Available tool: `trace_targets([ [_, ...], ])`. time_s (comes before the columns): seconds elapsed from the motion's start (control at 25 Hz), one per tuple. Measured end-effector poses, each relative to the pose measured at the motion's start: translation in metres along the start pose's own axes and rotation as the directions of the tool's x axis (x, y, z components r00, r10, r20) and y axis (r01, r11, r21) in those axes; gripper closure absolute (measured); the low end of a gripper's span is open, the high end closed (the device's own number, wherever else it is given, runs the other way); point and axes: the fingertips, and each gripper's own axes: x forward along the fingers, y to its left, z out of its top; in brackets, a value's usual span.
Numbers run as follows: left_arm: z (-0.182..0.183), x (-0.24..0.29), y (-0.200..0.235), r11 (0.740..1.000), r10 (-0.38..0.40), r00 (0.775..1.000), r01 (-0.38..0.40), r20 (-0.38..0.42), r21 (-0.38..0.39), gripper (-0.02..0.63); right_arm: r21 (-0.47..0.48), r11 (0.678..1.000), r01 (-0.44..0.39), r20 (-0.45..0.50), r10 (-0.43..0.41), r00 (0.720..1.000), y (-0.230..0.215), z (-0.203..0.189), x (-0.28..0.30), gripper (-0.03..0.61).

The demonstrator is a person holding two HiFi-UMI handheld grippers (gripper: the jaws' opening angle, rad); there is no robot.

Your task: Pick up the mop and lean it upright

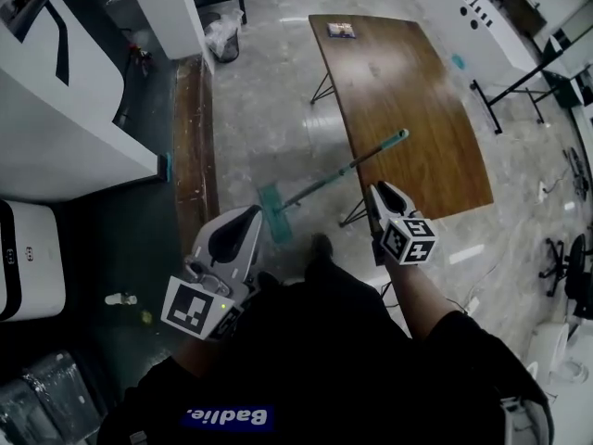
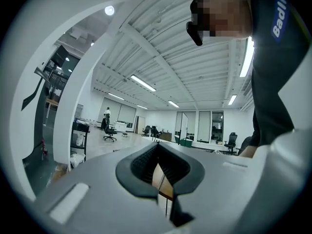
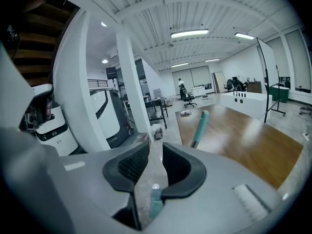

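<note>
The mop leans tilted against the brown table (image 1: 417, 91). Its teal head (image 1: 273, 213) rests on the floor and its thin handle (image 1: 329, 179) rises to a teal grip (image 1: 398, 137) at the table's edge. My right gripper (image 1: 380, 193) hovers just beside the handle, near the table's near corner. In the right gripper view its jaws (image 3: 155, 152) stand slightly apart, open, with only floor and the mop's lower end (image 3: 155, 199) seen through the gap. The teal grip (image 3: 200, 126) sticks up beyond the right jaw. My left gripper (image 1: 250, 216) is held left of the mop head, shut (image 2: 157, 150) and empty.
A white machine (image 1: 65, 109) and a long brown board (image 1: 193, 146) line the left side. A bagged bin (image 1: 222, 35) stands at the back, a small bottle (image 1: 120, 298) lies on the floor left, and an office chair (image 1: 565, 258) stands at right. A small item (image 1: 341, 30) lies on the table.
</note>
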Motion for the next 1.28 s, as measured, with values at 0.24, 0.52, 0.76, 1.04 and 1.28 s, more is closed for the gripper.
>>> trace_targets([
  [0.24, 0.01, 0.035, 0.0, 0.999, 0.031, 0.999, -0.031, -0.022, 0.03, 0.595, 0.027, 1.0, 0.0, -0.064, 0.002, 0.998, -0.043, -0.019, 0.033, 0.469],
  [0.52, 0.007, 0.072, -0.003, 0.996, 0.07, 0.993, -0.063, -0.096, 0.068, 0.595, 0.12, 0.993, 0.006, -0.13, 0.01, 0.991, -0.088, -0.042, 0.081, 0.424],
  [0.76, -0.002, 0.087, 0.004, 0.991, 0.121, 0.98, -0.11, -0.155, 0.08, 0.595, 0.13, 0.991, -0.019, -0.155, 0.039, 0.987, -0.109, -0.056, 0.128, 0.368],
  [1.04, -0.006, 0.099, 0.003, 0.985, 0.159, 0.97, -0.142, -0.183, 0.102, 0.595, 0.083, 0.996, -0.035, -0.206, 0.051, 0.977, -0.119, -0.064, 0.162, 0.398],
  [1.28, -0.005, 0.091, 0.01, 0.975, 0.21, 0.963, -0.194, -0.171, 0.107, 0.595, 0.081, 0.994, -0.076, -0.231, 0.093, 0.968, -0.109, -0.064, 0.167, 0.471],
])
